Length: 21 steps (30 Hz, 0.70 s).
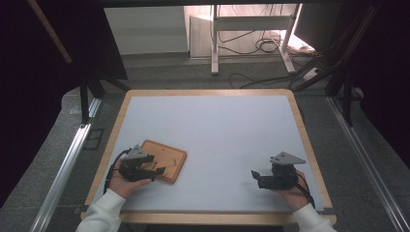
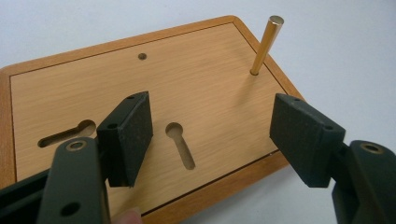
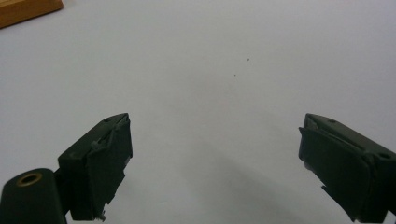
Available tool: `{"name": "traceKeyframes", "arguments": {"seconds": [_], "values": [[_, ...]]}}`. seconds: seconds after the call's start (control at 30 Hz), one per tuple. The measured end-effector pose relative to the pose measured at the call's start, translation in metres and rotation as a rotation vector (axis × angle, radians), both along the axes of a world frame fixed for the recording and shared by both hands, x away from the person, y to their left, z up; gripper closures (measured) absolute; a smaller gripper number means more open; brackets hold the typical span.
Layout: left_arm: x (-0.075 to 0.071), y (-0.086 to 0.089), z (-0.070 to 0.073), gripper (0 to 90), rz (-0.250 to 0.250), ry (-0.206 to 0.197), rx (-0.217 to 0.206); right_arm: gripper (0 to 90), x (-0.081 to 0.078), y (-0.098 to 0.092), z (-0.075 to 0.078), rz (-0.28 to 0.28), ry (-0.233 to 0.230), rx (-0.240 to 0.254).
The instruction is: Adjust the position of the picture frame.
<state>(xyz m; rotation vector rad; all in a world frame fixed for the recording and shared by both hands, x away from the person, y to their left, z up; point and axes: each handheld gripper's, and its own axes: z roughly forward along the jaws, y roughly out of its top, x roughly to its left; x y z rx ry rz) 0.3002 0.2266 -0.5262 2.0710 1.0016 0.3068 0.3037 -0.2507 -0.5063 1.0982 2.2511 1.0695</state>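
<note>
A: Start with the high view. Where do you stand?

B: Your left tongs (image 1: 155, 173) hang over the near edge of the wooden board (image 1: 167, 159), which lies flat on the desk (image 1: 217, 125) toward its near left corner. Your right tongs (image 1: 255, 177) sit well apart from it, low over bare desk at the near right, pointing left toward the board.

A: And the left gripper view?

B: Here your left tongs (image 2: 212, 137) stand wide, with nothing between the pads (image 2: 135, 135). The wooden board (image 2: 154, 107) lies under them. A brass pin (image 2: 266, 45) stands in a hole near the board's far right corner, leaning a little. A small round hole (image 2: 142, 56) near the far edge is empty, and so are the keyhole slot (image 2: 180, 144) between your jaws and the second slot (image 2: 67, 133) at the left.

A: The right gripper view?

B: Your right tongs (image 3: 215, 163) are also spread wide and hold nothing. Below them is plain desk (image 3: 224, 70), and a corner of the wooden board (image 3: 23, 10) shows at the top left.

A: So how far along are you?

B: Early, I'd judge. One pin is seated, though whether fully I can't tell. Neither of your tongs carries a part, and I see no loose pieces on the desk. What's left looks like gripping or steadying the board with your left, and bringing your right in to help.
</note>
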Motion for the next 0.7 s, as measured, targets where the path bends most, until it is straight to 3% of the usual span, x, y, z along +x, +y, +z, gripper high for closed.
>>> {"name": "traceKeyframes", "arguments": {"seconds": [0.33,0.7], "values": [[0.0,-0.004,0.002,29.3,-0.046,-0.012,0.001,10.0,-0.005,0.001,-0.003,0.031,0.003,-0.024],[0.003,-0.015,0.003,28.6,-0.098,0.012,0.06,10.4,-0.008,0.002,-0.004,0.018,0.001,-0.056]]}}
